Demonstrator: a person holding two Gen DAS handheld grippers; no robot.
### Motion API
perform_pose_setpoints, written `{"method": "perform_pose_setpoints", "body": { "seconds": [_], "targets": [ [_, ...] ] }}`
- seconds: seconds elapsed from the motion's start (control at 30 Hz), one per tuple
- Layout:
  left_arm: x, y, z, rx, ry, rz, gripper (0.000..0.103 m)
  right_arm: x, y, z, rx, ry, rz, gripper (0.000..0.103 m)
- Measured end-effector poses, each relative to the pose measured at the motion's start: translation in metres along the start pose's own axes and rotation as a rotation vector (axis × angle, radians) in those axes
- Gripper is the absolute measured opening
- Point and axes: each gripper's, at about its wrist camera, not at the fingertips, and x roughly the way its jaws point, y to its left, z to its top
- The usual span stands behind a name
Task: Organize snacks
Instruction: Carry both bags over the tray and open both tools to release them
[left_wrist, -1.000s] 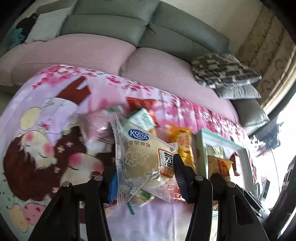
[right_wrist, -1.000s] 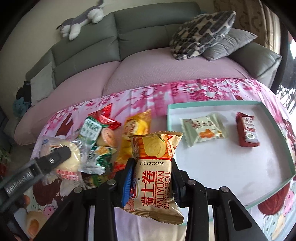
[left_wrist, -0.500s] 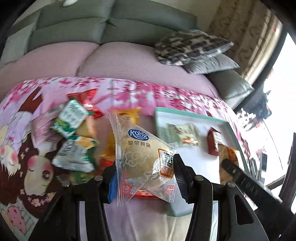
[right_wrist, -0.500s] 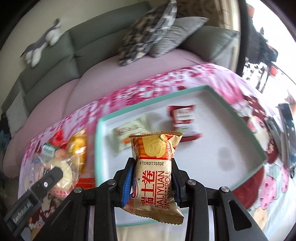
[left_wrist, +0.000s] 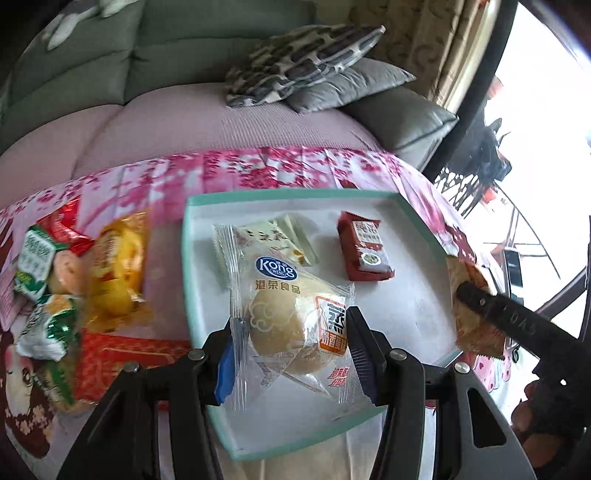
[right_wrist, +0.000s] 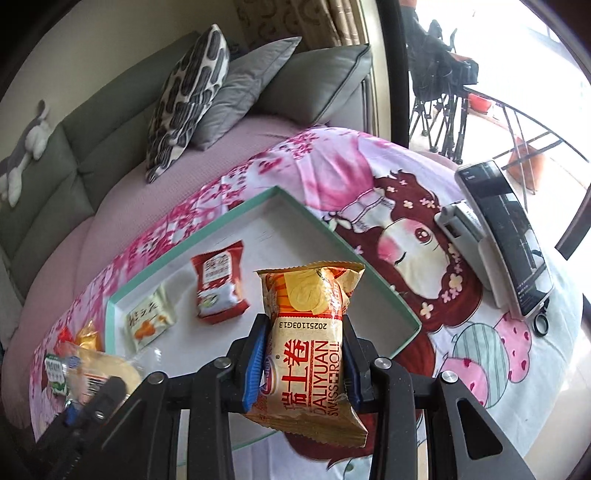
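Your left gripper (left_wrist: 291, 350) is clamped on a clear-wrapped round bun with a blue Kong logo (left_wrist: 291, 317), pads pressing its sides, long axis of the pack running up and away from the jaws. Your right gripper (right_wrist: 303, 358) is closed tight on a gold and orange Swiss-roll packet (right_wrist: 310, 332), which stands upright between the pads, its top crimp above the fingertips.

Directly under and ahead of both claws: the shallow white tray with a mint-green rim (left_wrist: 186, 258). The bun hangs over its near-left part; the roll packet hangs over its near-right part, close to the right rim. Neither touches the floor yet, as far as I can judge.

Beyond the left claw, in the tray: a pale green flat sachet (left_wrist: 291, 236), partly hidden behind the bun, and right of it a dark red packet (left_wrist: 364, 251), well apart from it.

Left of the left claw, outside the tray: loose pile of mixed snack packs (left_wrist: 110, 280) on the pink cartoon cloth (left_wrist: 258, 173).

Judgement: lowering straight down is the next call; bare tray floor lies nearer than the two packets.
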Motion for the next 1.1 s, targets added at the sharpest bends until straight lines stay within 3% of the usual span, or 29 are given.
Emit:
{"method": "perform_pose_setpoints", "body": {
  "seconds": [0.43,0.8,0.93,1.1],
  "targets": [
    [0.028,-0.001,0.0,-0.007,0.011,0.0,0.055,0.033,-0.014,0.004,0.009,-0.026,-0.043,0.038],
    [0.037,-0.008,-0.002,0.012,0.018,0.002,0.056,0.037,-0.013,0.002,-0.006,-0.019,-0.056,0.038],
    [0.035,-0.006,-0.002,0.011,0.019,0.027,0.069,0.037,-0.014,0.002,-0.002,-0.009,-0.05,0.039],
    [0.032,-0.002,0.0,0.001,0.016,0.031,0.075,0.035,-0.011,0.002,-0.017,-0.009,-0.047,0.039]
  ]
}}
